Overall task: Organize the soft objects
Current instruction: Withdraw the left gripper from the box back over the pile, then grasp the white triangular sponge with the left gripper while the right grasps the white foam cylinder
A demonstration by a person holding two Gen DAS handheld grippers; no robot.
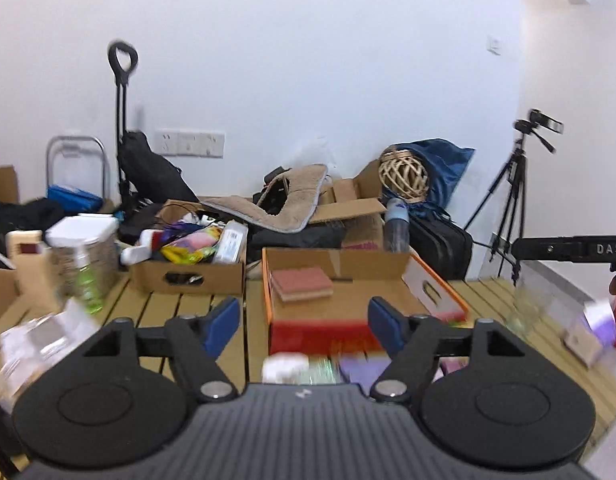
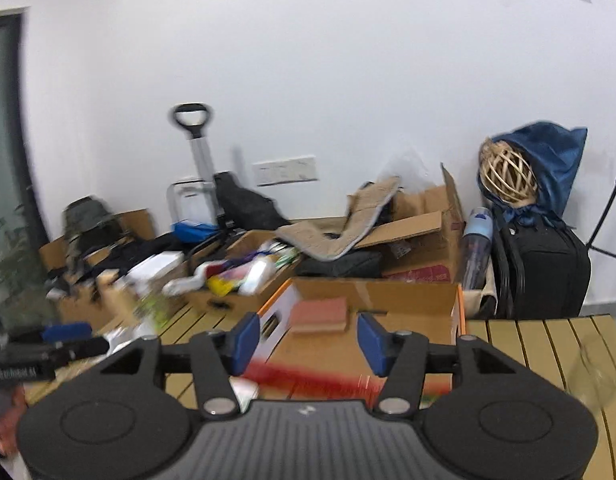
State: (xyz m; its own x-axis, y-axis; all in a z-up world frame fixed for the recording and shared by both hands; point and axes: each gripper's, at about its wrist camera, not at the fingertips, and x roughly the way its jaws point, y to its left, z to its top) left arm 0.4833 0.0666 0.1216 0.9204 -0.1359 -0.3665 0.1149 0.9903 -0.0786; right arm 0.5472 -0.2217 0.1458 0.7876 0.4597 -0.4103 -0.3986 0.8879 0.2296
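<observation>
Left claw (image 1: 304,322): mine, jaws apart with nothing between the blue pads, raised over the near edge of the open box
Right claw (image 2: 304,338): mine too, jaws apart and empty, pointing at the same box from the other side
Open box (image 1: 435,288): cardboard with an orange rim, standing on the slatted surface (image 1: 160,304) between my two claws
Sponge (image 1: 302,283): pinkish-red slab on a tan layer, lying flat in the far left corner of the box, touching its floor; it also shows between my right pads, further off
Handling: I judge it light, squashy and springy, not fragile and not slippery; it would give under the pads
Where to hold: across its short sides, pinching both layers together, with a gentle squeeze
Other soft things: blurred shapes near the front wall of the box, too smeared for me to name
Risk: a hard pinch could fold it and let it pop out
</observation>
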